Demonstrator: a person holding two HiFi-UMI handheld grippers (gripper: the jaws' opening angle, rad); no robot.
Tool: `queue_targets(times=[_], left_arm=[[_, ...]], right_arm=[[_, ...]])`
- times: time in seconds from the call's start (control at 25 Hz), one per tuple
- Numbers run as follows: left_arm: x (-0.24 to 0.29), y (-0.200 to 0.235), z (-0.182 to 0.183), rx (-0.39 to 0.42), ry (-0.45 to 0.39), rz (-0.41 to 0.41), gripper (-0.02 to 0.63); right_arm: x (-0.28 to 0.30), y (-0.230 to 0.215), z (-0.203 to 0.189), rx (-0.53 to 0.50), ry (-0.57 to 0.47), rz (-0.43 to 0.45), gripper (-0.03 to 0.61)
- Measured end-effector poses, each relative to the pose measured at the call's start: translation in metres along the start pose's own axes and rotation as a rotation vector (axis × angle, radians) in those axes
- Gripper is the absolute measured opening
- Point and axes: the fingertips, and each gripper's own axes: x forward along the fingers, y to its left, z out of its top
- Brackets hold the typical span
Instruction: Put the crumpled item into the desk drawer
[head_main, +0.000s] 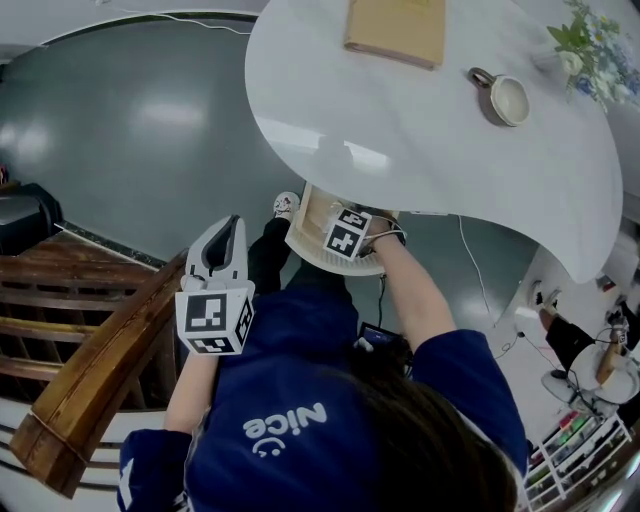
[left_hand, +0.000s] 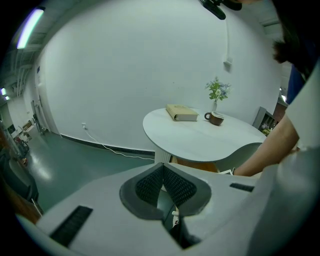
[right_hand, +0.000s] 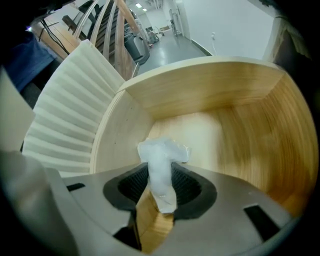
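Observation:
The crumpled white tissue stands pinched between the pads of my right gripper, which is shut on it. The gripper points steeply down into the open wooden drawer, and the tissue hangs just above the drawer's bare floor. In the head view the drawer juts out under the white table; the right gripper's marker cube sits over it and hides the jaws. My left gripper hovers left of the drawer, away from it. Its jaws are shut on nothing.
A tan book, a mug and a vase of flowers stand on the table. The drawer has a white ribbed front. A wooden stair railing runs close by on the left. Grey floor lies beyond.

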Motion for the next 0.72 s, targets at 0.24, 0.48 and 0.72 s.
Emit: queue_targets(times=[0.24, 0.48, 0.72], left_arm=[[-0.004, 0.0, -0.007, -0.01, 0.004, 0.002, 0.004], [-0.006, -0.001, -0.01, -0.013, 0.0, -0.005, 0.005], [-0.004, -0.002, -0.007, -0.011, -0.023, -0.041, 0.003]], right_arm=[[0.009, -0.002, -0.006, 0.003, 0.035, -0.003, 0.177], [0.006, -0.003, -0.006, 0.048, 0.016, 0.001, 0.266], [-0.018, -0.004, 0.004, 0.088, -0.047, -0.032, 0.301]])
